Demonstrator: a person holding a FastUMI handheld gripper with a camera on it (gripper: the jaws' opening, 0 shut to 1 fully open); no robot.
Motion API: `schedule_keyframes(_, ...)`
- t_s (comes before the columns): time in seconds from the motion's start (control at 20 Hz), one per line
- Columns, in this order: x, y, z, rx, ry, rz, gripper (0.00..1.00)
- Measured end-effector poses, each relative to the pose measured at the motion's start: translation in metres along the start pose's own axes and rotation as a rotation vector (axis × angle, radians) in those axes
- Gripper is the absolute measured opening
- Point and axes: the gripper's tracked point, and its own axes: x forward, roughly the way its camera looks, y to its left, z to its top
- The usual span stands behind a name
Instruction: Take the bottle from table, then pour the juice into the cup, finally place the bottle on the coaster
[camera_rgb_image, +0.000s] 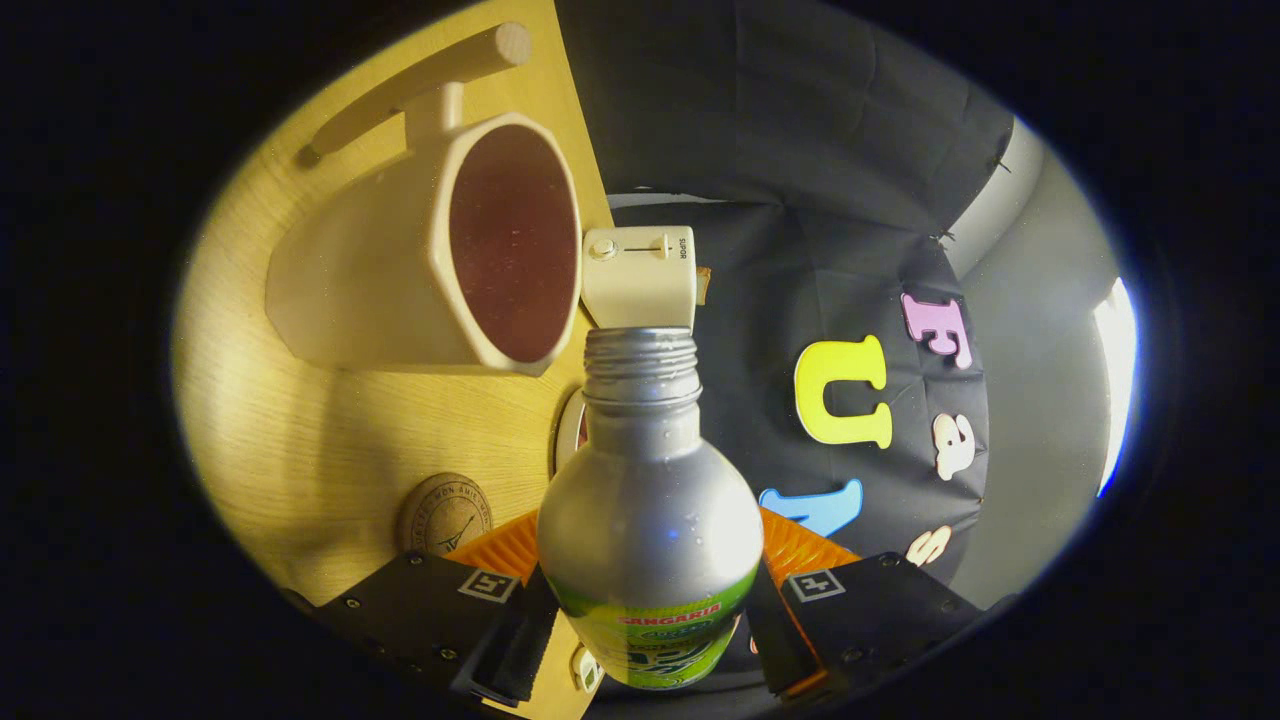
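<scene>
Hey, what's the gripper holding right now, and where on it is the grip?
The gripper holds the bottle, both fingers pressing its lower body at the label.

The bottle (648, 520) sits between the gripper (650, 610) fingers, both pressing it. Its open neck is just beside the cup (440, 250) (on the table (280, 430)). The coaster (443, 514) lies near the left finger.

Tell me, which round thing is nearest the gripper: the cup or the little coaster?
The coaster. It lies on the table just beside the fingers holding the bottle; the cup sits farther off.
</scene>
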Motion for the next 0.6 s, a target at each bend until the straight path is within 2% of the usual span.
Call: schedule_keyframes(0.6, 0.0011, -0.0051, -0.0036, -0.101, -0.008, -0.037, 0.82)
